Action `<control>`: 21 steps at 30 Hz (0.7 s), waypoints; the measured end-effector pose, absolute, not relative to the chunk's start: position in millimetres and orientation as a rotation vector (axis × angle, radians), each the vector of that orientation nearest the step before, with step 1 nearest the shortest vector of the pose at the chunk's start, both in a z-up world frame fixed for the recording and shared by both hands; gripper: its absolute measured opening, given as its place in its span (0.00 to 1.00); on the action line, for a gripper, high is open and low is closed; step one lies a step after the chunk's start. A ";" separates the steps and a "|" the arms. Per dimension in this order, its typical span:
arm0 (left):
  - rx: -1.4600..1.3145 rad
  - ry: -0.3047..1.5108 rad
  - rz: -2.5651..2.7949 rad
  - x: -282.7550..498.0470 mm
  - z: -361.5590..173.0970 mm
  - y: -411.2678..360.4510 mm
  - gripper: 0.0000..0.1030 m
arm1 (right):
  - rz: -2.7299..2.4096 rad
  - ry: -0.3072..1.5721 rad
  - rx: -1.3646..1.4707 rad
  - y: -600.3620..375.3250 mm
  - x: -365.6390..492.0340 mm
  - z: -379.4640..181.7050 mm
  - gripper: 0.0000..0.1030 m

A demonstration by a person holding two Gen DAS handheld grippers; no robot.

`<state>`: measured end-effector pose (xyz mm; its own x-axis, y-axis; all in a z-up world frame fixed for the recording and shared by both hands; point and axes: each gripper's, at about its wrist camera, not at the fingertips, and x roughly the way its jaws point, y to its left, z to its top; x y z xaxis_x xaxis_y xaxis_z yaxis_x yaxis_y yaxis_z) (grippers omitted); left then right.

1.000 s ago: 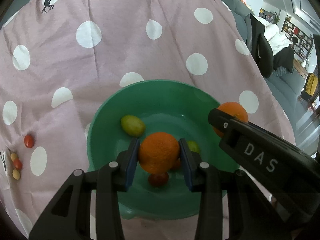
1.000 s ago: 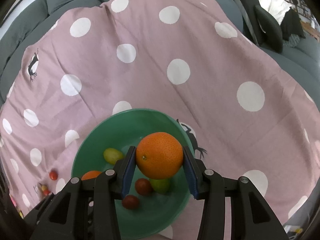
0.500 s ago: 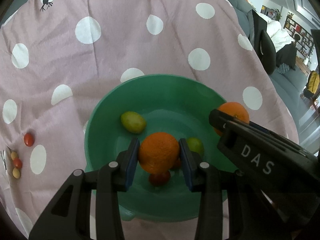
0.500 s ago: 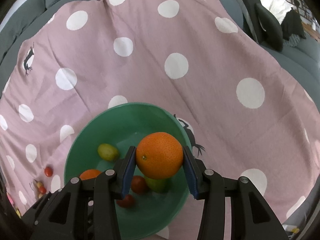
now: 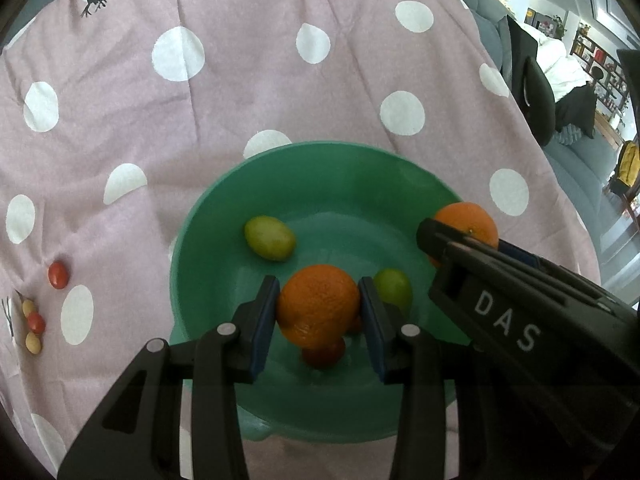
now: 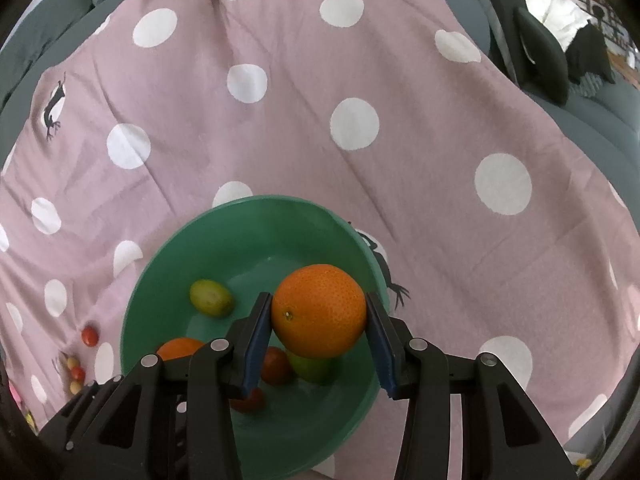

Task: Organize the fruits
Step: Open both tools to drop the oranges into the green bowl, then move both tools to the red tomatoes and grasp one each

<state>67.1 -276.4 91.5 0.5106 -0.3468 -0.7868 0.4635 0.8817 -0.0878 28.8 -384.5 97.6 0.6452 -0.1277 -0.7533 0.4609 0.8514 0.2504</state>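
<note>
My left gripper (image 5: 318,312) is shut on a small orange (image 5: 318,306) over the near part of the green bowl (image 5: 320,160). My right gripper (image 6: 318,322) is shut on a larger orange (image 6: 319,316) above the bowl's (image 6: 256,210) right side; the left wrist view shows that orange (image 5: 468,218) and the gripper beside the right rim. Inside the bowl lie a yellow-green fruit (image 5: 270,238), a second green one (image 5: 394,290) and red tomatoes (image 6: 276,366), partly hidden under the oranges.
The bowl sits on a pink cloth with white dots (image 5: 240,80). Small red and yellow tomatoes (image 5: 34,320) lie on the cloth to the left, with one red tomato (image 5: 59,275) apart from them. A grey sofa with dark cushions (image 6: 540,60) lies behind.
Both views have shifted slightly so the bowl sits a little farther ahead. The grips on both oranges are unchanged.
</note>
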 end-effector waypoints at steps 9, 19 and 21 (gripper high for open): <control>0.082 0.846 -0.491 57.9 115.9 -248.3 0.59 | -0.346 0.726 0.415 -375.8 22.9 113.8 0.46; 0.011 0.822 -0.351 55.7 138.3 -161.0 0.65 | -0.305 0.690 0.365 -354.5 25.1 127.0 0.47; 0.008 0.815 -0.314 55.1 142.4 -143.2 0.66 | -0.293 0.683 0.350 -347.7 26.3 130.0 0.47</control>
